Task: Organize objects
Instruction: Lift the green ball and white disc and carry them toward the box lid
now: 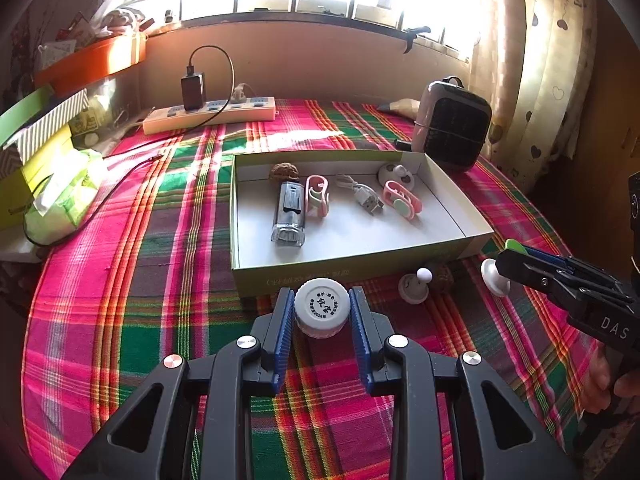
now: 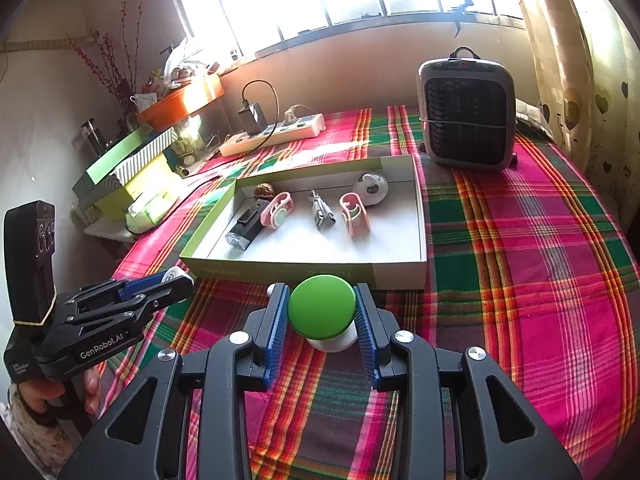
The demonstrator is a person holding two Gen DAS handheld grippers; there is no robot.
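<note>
My left gripper (image 1: 322, 312) is shut on a white bottle cap (image 1: 322, 307), just in front of the shallow green box (image 1: 352, 268); it also shows in the right wrist view (image 2: 176, 280). My right gripper (image 2: 322, 314) is shut on a green-topped white knob (image 2: 322, 306), also just before the box (image 2: 304, 270); it shows in the left wrist view (image 1: 500, 264). The box holds a flashlight (image 1: 288, 216), two pink clips (image 1: 317, 195), a USB cable (image 1: 366, 196), a walnut (image 1: 283, 172) and a white round piece (image 1: 396, 174).
A white suction hook (image 1: 415, 286) and a walnut (image 1: 442, 276) lie on the plaid cloth in front of the box. A heater (image 2: 466, 114) stands at the back right, a power strip (image 1: 208, 114) at the back, stacked boxes (image 1: 36, 148) and a tissue pack (image 1: 64, 200) at left.
</note>
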